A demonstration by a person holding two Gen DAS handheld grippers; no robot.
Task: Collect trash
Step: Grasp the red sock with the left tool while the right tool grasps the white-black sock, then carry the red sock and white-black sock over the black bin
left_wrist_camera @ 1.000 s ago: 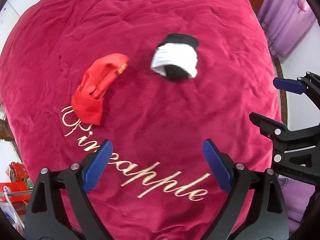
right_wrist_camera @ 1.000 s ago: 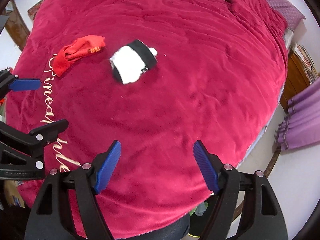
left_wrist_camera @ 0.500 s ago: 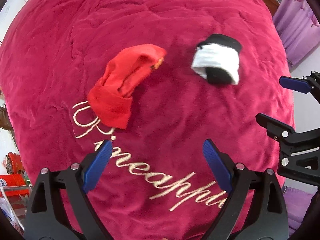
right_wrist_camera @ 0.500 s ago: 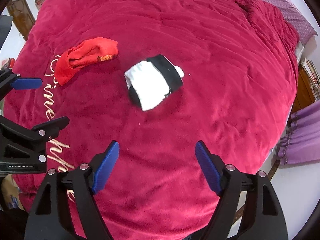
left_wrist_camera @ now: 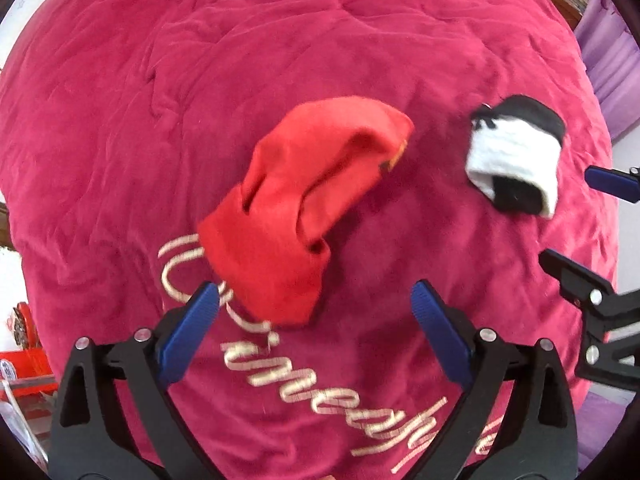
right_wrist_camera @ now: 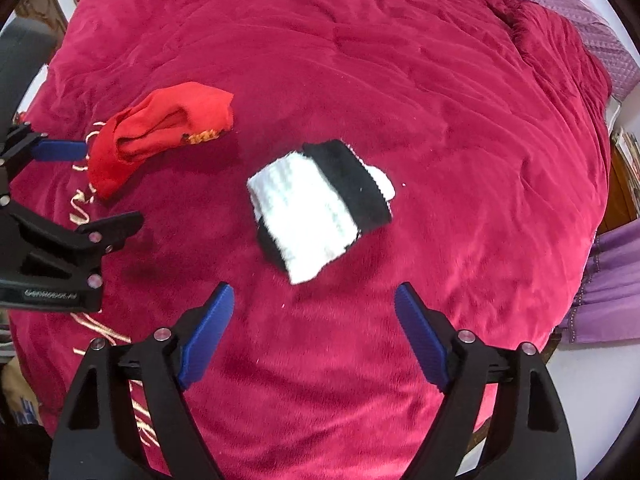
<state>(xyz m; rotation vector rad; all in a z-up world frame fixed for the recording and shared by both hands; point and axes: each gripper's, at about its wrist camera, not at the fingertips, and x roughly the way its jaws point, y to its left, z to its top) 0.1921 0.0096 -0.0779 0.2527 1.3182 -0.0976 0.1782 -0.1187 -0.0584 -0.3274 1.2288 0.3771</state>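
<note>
A crumpled red cloth point(left_wrist_camera: 304, 208) lies on the crimson blanket point(left_wrist_camera: 280, 40), just beyond my left gripper point(left_wrist_camera: 316, 304), which is open and empty; the cloth's near end reaches between the blue pads. A folded black-and-white sock point(right_wrist_camera: 320, 208) lies to its right, just beyond my right gripper point(right_wrist_camera: 316, 300), also open and empty. The sock also shows in the left wrist view point(left_wrist_camera: 516, 160), and the red cloth in the right wrist view point(right_wrist_camera: 160, 136). Each gripper appears at the edge of the other's view.
The blanket point(right_wrist_camera: 440, 80) carries gold embroidered lettering point(left_wrist_camera: 320, 392) near its front edge. A purple quilted cover point(right_wrist_camera: 580, 12) lies at the far right, a purple curtain point(left_wrist_camera: 612, 60) hangs beyond the bed. Red items point(left_wrist_camera: 24, 344) sit on the floor at left.
Both grippers have moved forward and down toward the blanket. The red cloth now sits at the left gripper's pads, the sock just ahead of the right gripper's. Both stay open.
</note>
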